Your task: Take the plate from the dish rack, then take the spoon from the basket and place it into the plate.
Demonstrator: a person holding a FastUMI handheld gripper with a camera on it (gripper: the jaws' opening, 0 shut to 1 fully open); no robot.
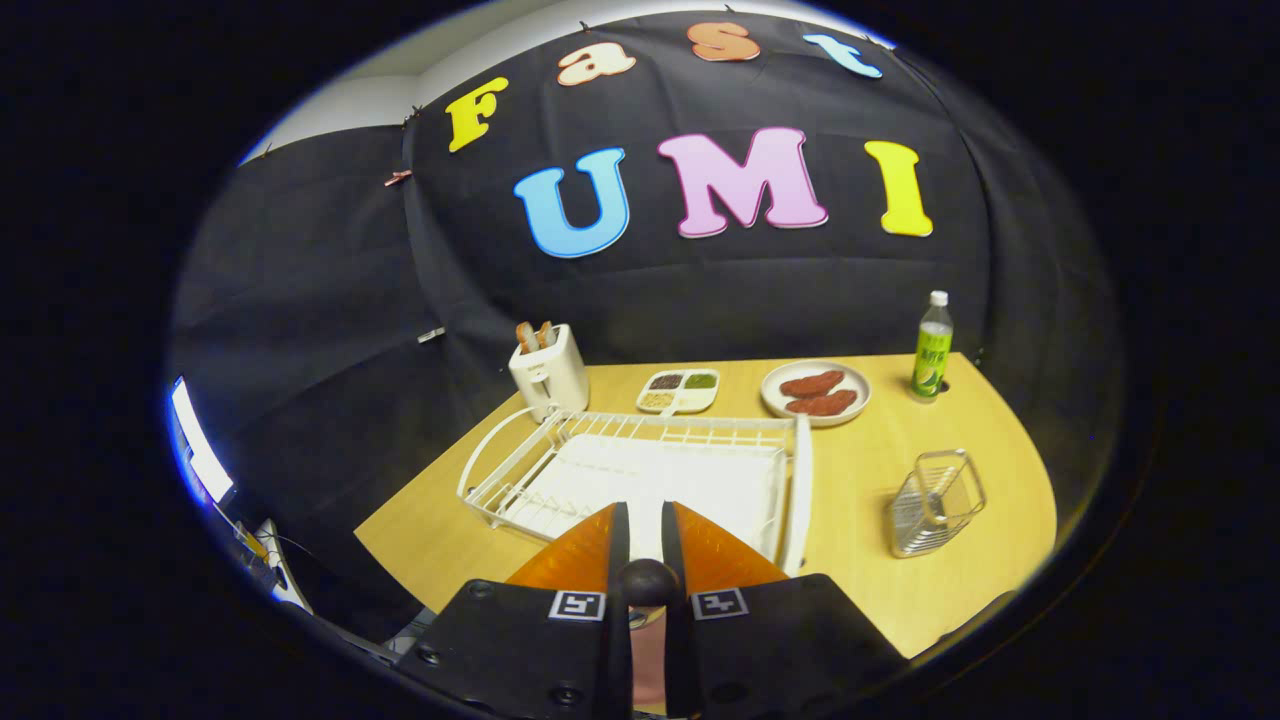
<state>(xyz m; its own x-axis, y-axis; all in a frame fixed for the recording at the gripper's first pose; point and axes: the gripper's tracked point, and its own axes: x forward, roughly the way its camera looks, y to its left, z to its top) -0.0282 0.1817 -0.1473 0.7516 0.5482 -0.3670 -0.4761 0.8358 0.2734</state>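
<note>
The tongs [646,520] hang over the near side of the white dish rack [640,470], fingers drawn close with just a narrow slit between them. A dark rounded knob [647,583] sits low in that slit; whether it's gripped, I cannot tell. The wire basket [935,502] stands off to the right of the tongs, near the desk's [880,470] right edge. Beyond the rack: a toaster [548,372], a sectioned tray [679,391], a plate with reddish pieces [816,391], and a green bottle [932,347] at the far right corner.
</note>
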